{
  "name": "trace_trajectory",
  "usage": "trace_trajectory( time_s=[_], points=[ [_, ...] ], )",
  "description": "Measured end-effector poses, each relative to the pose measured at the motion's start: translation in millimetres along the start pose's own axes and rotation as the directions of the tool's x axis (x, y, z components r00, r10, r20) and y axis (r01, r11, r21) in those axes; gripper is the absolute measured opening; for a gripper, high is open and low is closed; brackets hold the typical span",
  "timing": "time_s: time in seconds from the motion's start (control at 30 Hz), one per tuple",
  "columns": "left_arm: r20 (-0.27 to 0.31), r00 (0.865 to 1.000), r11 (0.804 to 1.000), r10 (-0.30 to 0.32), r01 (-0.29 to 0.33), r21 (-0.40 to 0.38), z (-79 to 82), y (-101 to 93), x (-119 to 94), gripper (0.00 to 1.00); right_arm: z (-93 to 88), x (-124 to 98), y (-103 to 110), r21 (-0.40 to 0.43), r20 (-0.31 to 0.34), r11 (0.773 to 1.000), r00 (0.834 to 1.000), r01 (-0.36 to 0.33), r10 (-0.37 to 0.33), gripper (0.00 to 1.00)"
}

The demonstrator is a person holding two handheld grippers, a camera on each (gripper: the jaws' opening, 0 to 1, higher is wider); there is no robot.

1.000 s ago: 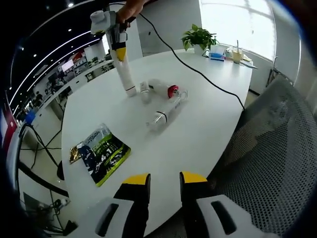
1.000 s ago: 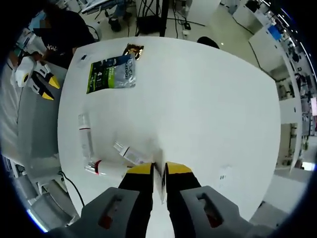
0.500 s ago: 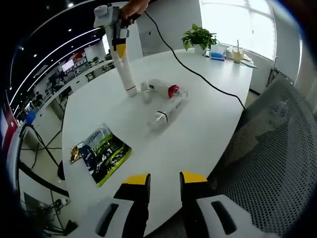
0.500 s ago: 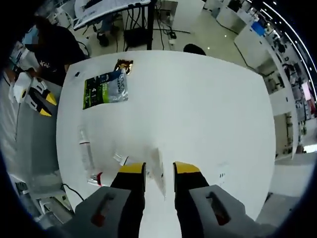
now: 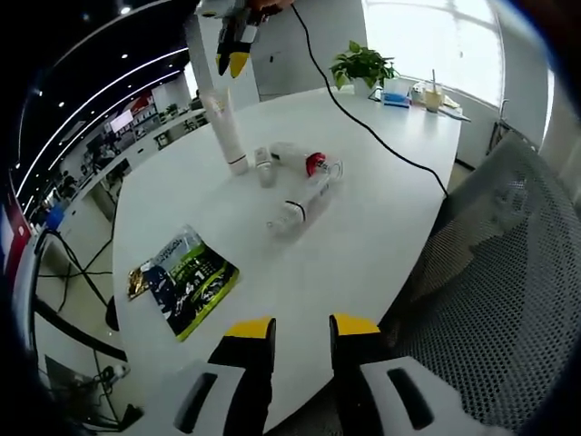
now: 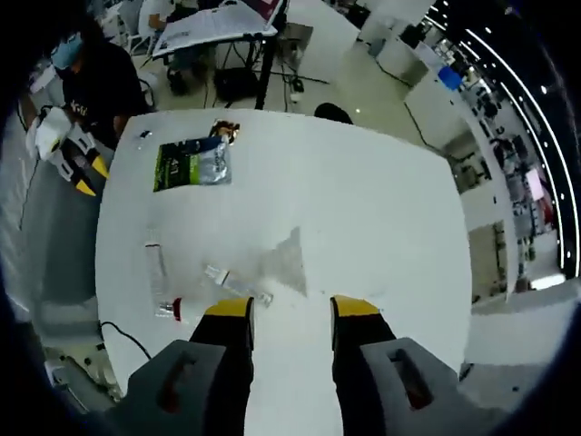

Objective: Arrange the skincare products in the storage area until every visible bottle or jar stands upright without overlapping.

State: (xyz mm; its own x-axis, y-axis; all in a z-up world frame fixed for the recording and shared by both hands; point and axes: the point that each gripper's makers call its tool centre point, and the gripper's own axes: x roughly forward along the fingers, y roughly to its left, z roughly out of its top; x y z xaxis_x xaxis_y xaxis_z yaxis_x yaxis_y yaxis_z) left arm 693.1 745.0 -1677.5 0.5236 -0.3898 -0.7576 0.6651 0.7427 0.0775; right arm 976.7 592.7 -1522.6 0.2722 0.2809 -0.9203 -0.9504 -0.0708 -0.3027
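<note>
My right hand-held gripper [image 6: 290,311] hangs above the white surface [image 5: 363,209] with its jaws spread and nothing between them; from my other hand I see it high over the tall white tube [image 5: 227,129], which stands upright on its cap. My left hand-held gripper [image 5: 301,327] sits low at the near edge, jaws parted a little and empty. Just beside the tube stands a small white bottle [image 5: 264,166], and near it two pieces lie on their sides: a white bottle with a red cap [image 5: 298,158] and a clear slim bottle [image 5: 305,202], close together though I cannot tell if they touch. Both look like light plastic, smooth and round, so I expect them to roll and slip if pinched off-centre. I would take the clear one across its body near the middle, squeezing gently, and the red-capped one by the body just behind the cap. A green foil packet [image 5: 186,277] lies well apart, toward me.
</note>
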Motion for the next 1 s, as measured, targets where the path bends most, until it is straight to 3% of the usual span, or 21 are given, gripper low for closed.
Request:
trace_trajectory(
  time_s=[0.1, 0.13, 0.3, 0.43, 0.5, 0.57, 0.67, 0.73, 0.77, 0.8, 0.83, 0.97, 1.0],
  points=[
    [-0.004, 1.0, 1.0, -0.006, 0.006, 0.004, -0.7, -1.4, 0, 0.24, -8.9, -1, 14, -0.101, -0.039, 0.995, 0.999, -0.001, -0.003, 0.28],
    [-0.007, 1.0, 1.0, -0.011, 0.012, 0.009, -1.1, -2.9, 1, 0.24, -10.8, -1, 25, -0.186, -0.05, 0.982, 0.999, -0.016, 0.007, 0.28],
    [-0.01, 1.0, 1.0, -0.013, 0.013, 0.014, -1.6, -3.8, 1, 0.24, -27.1, 14, 63, -0.248, -0.133, 0.962, 0.987, -0.117, 0.086, 0.3],
    [-0.015, 1.0, 1.0, -0.011, 0.012, 0.018, -2.7, -3.6, 1, 0.24, -39.6, 32, 101, -0.364, -0.217, 0.901, 0.962, -0.235, 0.164, 0.3],
    [-0.018, 1.0, 1.0, -0.013, 0.013, 0.017, -3.1, -3.7, 1, 0.24, -42.4, 45, 112, -0.43, -0.247, 0.865, 0.955, -0.259, 0.163, 0.29],
    [-0.022, 1.0, 1.0, -0.012, 0.013, 0.019, -3.8, -3.6, 1, 0.24, -42.7, 53, 117, -0.426, -0.248, 0.866, 0.954, -0.263, 0.168, 0.29],
    [-0.025, 1.0, 1.0, -0.012, 0.013, 0.016, -4.3, -3.5, 2, 0.24, -41.3, 63, 121, -0.46, -0.264, 0.847, 0.952, -0.267, 0.156, 0.27],
    [-0.024, 1.0, 1.0, -0.015, 0.015, 0.017, -3.9, -4.1, 2, 0.24, -48.4, 75, 125, -0.509, -0.288, 0.806, 0.942, -0.302, 0.171, 0.27],
    [-0.023, 1.0, 1.0, -0.016, 0.017, 0.02, -3.6, -4.6, 2, 0.24, -54.4, 81, 127, -0.564, -0.317, 0.761, 0.935, -0.321, 0.16, 0.27],
    [-0.024, 1.0, 1.0, -0.018, 0.018, 0.02, -3.6, -4.9, 1, 0.24, -58.0, 83, 124, -0.602, -0.336, 0.732, 0.933, -0.319, 0.13, 0.27],
    [-0.024, 1.0, 1.0, -0.018, 0.018, 0.02, -3.7, -5.0, 1, 0.24, -64.7, 87, 127, -0.611, -0.372, 0.711, 0.919, -0.347, 0.128, 0.27],
    [-0.024, 1.0, 1.0, -0.014, 0.014, 0.015, -3.4, -3.9, 2, 0.24, -69.5, 105, 130, -0.611, -0.369, 0.716, 0.922, -0.338, 0.121, 0.29],
    [-0.024, 1.0, 1.0, -0.013, 0.013, 0.015, -3.6, -3.7, 2, 0.24, -70.1, 107, 132, -0.623, -0.368, 0.704, 0.922, -0.34, 0.12, 0.29]
  ],
)
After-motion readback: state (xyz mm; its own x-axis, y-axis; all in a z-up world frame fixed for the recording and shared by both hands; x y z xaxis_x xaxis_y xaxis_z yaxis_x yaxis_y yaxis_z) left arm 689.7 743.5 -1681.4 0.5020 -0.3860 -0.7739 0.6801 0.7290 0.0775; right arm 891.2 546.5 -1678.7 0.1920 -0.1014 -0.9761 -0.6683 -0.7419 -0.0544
